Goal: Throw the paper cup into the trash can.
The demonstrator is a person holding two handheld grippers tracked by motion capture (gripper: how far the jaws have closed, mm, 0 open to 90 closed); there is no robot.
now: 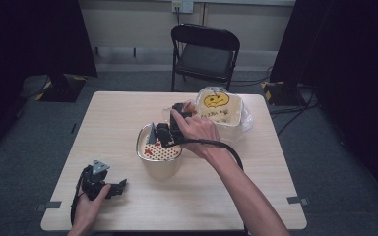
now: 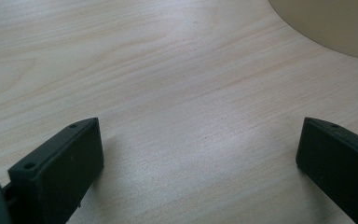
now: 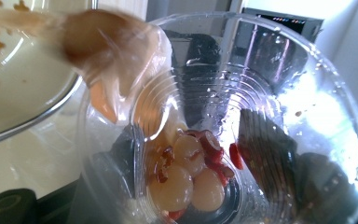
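So there's a clear plastic cup (image 3: 223,130) with some round pale fruit and red bits (image 3: 191,177) sitting in the bottom of it, and the right gripper (image 1: 170,129) has its fingers clamped on the cup wall, one dark finger (image 3: 265,154) showing through the plastic. The cup is tipped over a metal pot (image 1: 158,153) with a cream-colored inside, about mid-counter (image 1: 226,196). Just behind it is a square tub (image 1: 221,109) wrapped in plastic, with a yellow smiley-pumpkin face on it. The left gripper (image 1: 114,188) is resting down at the near left corner of the counter, well apart from all that, fingers (image 2: 60,172) spread wide on nothing. A black folding chair (image 1: 205,51) sits past the far edge.
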